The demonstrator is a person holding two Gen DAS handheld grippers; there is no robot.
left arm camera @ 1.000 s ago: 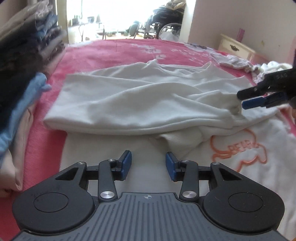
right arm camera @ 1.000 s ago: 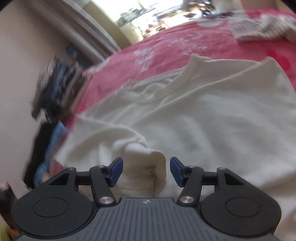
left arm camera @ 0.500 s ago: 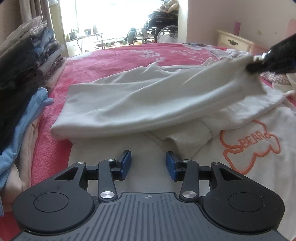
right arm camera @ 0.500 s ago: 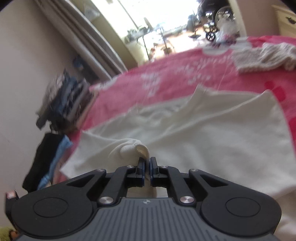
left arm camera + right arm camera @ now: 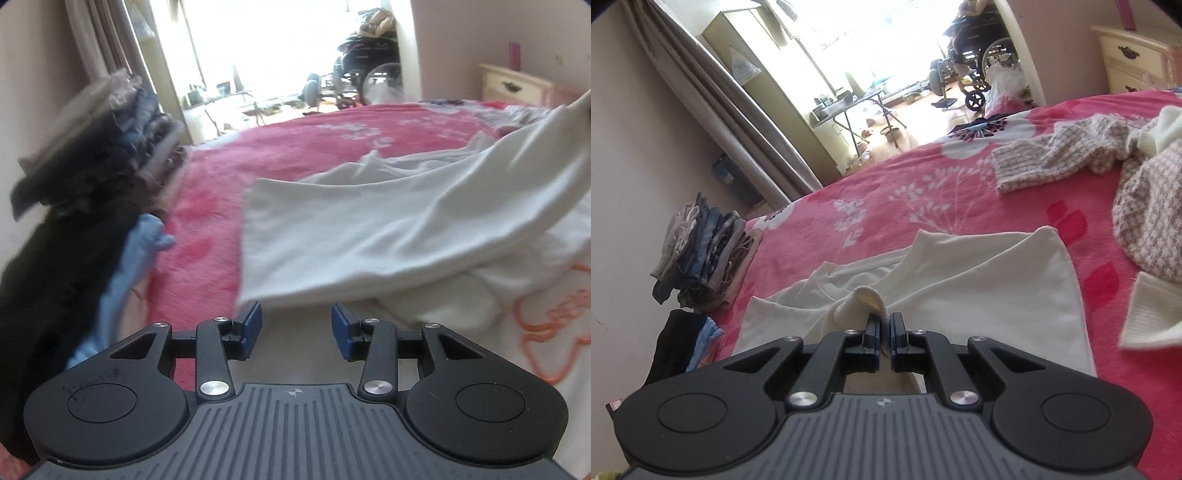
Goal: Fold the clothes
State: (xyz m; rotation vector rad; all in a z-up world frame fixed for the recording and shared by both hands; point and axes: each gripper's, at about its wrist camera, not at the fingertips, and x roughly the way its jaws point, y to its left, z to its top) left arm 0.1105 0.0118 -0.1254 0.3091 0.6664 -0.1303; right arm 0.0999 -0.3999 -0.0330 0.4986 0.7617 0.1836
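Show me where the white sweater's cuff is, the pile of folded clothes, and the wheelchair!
cuff (image 5: 866, 301): right wrist view, ribbed end pinched in the right gripper (image 5: 883, 334).
pile of folded clothes (image 5: 705, 254): right wrist view, middle of the stack.
wheelchair (image 5: 991, 55): right wrist view, its big wheel.

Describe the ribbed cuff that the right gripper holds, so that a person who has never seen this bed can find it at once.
On the pink floral bedspread lies a cream sweatshirt. Its sleeve is lifted off the body, and the ribbed cuff at the sleeve's end is pinched in the right gripper. It alone is raised; the checked knit garment lies apart, farther right.
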